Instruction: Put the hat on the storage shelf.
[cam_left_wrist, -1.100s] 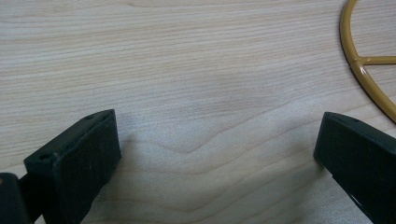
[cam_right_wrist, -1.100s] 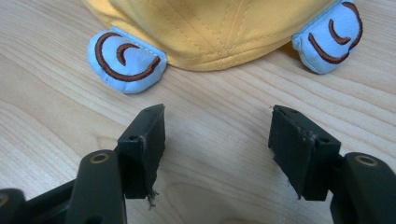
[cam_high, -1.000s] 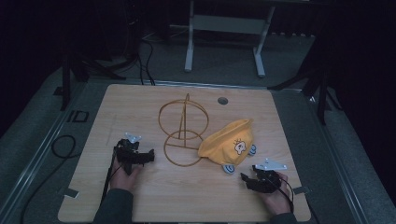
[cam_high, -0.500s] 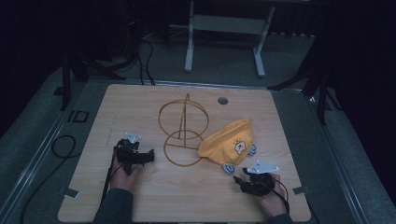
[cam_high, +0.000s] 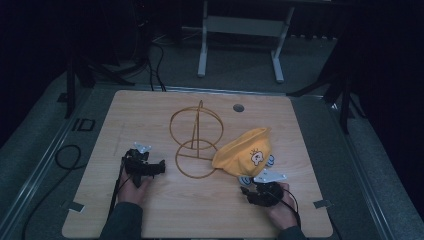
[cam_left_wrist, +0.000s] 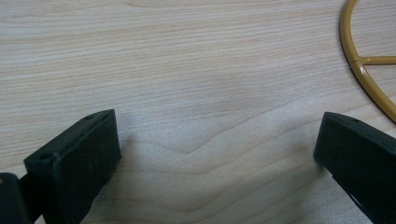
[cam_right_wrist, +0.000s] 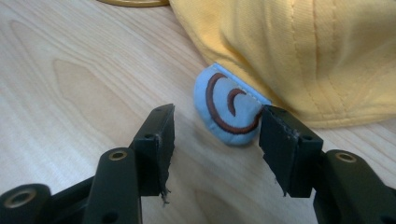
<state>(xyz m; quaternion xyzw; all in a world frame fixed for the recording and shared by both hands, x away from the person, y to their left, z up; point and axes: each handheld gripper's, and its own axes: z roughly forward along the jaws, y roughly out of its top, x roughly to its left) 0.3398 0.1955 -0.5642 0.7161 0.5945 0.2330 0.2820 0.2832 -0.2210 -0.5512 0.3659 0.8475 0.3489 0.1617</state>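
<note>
1 yellow cap (cam_right_wrist: 299, 51) (blue ear (cam_right_wrist: 229, 109))

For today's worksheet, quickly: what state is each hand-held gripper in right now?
Left hand-held gripper: open, holding nothing, over bare table.
Right hand-held gripper: open, jaws either side of the hat's blue ear, not clamped.

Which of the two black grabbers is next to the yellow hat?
The right gripper: its open jaws flank the yellow cloth hat's blue ear flap. The left gripper sits by the gold wire stand.
</note>
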